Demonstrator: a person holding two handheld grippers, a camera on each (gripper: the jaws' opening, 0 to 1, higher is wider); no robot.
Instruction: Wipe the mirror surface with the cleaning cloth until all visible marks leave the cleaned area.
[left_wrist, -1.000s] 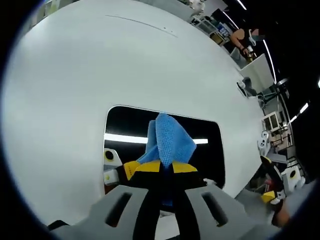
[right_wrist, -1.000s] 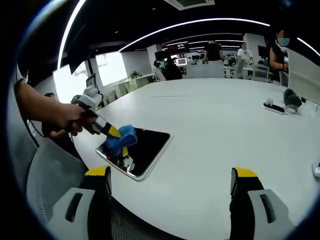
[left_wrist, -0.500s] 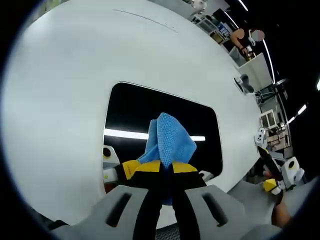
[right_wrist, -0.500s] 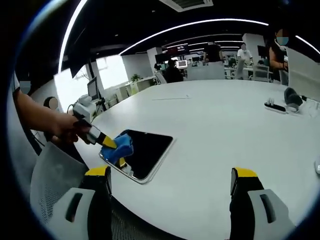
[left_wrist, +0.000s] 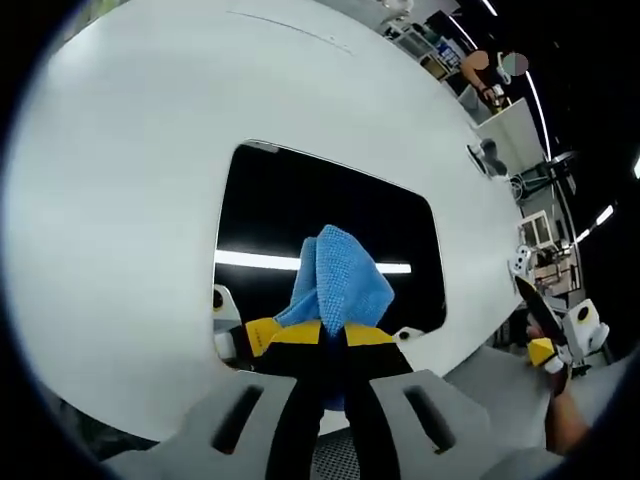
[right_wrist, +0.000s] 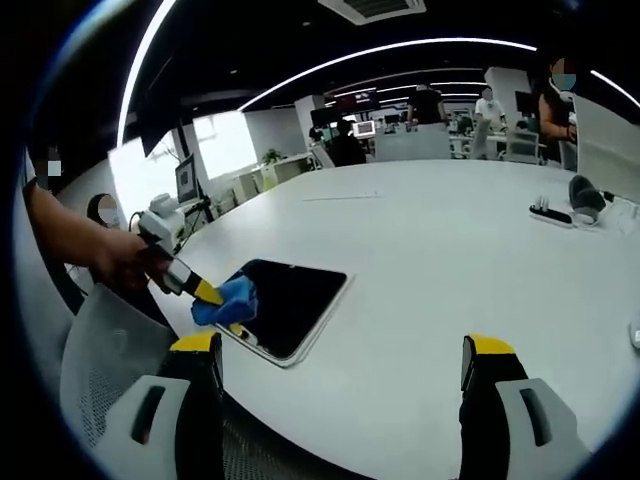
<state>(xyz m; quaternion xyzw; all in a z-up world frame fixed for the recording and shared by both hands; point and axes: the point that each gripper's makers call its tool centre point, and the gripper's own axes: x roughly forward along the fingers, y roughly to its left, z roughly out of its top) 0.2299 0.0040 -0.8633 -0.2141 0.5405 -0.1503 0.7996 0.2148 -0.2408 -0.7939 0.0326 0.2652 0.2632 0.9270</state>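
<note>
At mirror (right_wrist: 288, 305) near edge: cloth (left_wrist: 338, 278).

The left gripper (left_wrist: 333, 335) is pinching a cloth (left_wrist: 338, 280) between closed jaws, pressing it down at the near edge of the mirror (left_wrist: 330, 215). In the right gripper view, a hand (right_wrist: 125, 262) is gripping the left gripper (right_wrist: 200, 291), its forearm reaching in from the left. The right gripper (right_wrist: 340, 365) is hovering with jaws spread wide, gripping nothing.
</note>
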